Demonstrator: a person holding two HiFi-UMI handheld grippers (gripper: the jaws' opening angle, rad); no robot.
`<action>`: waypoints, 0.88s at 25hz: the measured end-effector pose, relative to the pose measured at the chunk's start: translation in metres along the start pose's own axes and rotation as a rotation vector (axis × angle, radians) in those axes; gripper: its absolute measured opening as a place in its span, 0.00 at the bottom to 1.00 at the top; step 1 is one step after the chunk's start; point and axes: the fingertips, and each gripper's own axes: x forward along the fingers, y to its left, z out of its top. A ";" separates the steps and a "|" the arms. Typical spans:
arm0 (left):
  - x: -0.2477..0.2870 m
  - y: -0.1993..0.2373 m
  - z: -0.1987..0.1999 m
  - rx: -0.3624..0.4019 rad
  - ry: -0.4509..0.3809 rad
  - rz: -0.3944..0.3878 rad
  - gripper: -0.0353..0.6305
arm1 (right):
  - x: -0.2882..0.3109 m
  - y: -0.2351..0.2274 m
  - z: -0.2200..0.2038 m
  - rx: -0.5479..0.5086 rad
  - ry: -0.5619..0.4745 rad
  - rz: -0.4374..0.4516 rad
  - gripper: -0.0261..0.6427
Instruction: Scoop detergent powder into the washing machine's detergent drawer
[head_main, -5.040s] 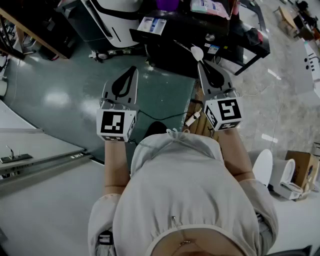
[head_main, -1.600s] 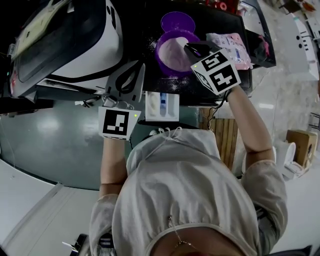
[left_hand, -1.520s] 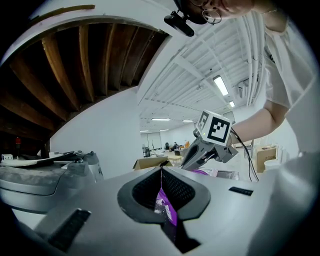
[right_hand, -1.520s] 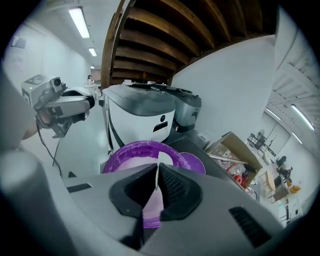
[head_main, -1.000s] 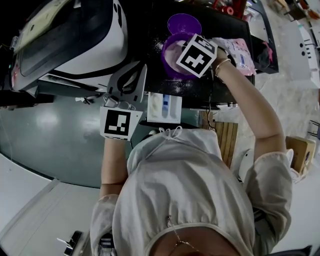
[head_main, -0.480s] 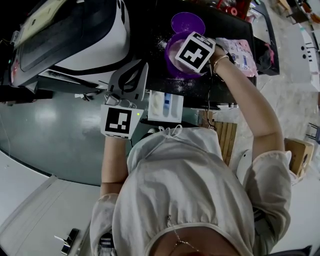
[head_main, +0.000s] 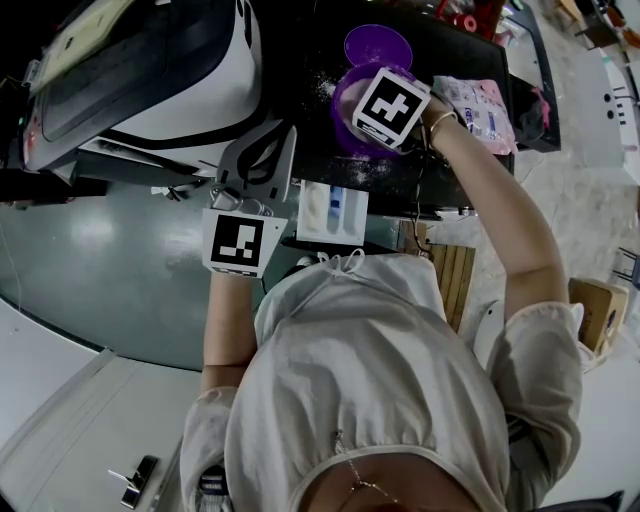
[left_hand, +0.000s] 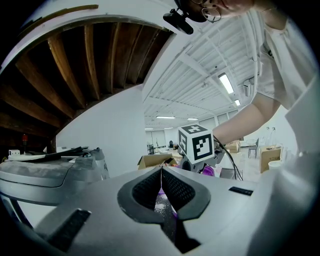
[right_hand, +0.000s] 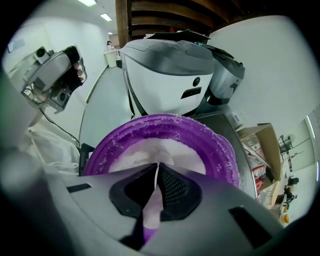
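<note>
Right gripper (right_hand: 157, 169): jaws are being pressed together on the thin white handle of a scoop (right_hand: 157, 175), seen edge-on between them. The cup end can't be made out. The gripper is being pointed tips-down into the purple bowl (right_hand: 222, 150), which is sitting directly under and ahead of the jaws. Powder (right_hand: 145, 152) is being held in the bowl, heaped just past the tips, with grains stuck all round the rim. The washer (right_hand: 170, 70) is being seen beyond the bowl, further along the jaw line.

Left gripper (left_hand: 161, 171): clenched, nothing being gripped, pads meeting at a thin line. It is being held to the left of the right gripper, well apart from the bowl and near the washer's front. The right gripper is being seen ahead-right of its tips.

The drawer (head_main: 333, 213) is being shown pulled open just right of the left gripper, and nearer the person than the right gripper. It is white with a blue insert. Whether powder is in it can't be told.

A purple lid (head_main: 378, 45) is lying beyond the right gripper, just beside the bowl. A pink bag (head_main: 480, 105) is lying to the right of the right gripper, on the table (head_main: 395, 185). Spilled grains are being shown on the table between bowl and drawer.
</note>
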 end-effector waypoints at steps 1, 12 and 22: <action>0.000 0.000 0.000 0.002 -0.001 -0.001 0.09 | 0.000 0.001 0.000 0.003 -0.001 0.002 0.06; 0.000 -0.005 0.005 0.045 -0.019 -0.015 0.09 | -0.003 -0.003 0.003 0.072 -0.053 0.043 0.06; -0.002 -0.007 0.013 0.083 -0.058 -0.030 0.09 | -0.027 -0.006 0.004 0.248 -0.164 0.116 0.06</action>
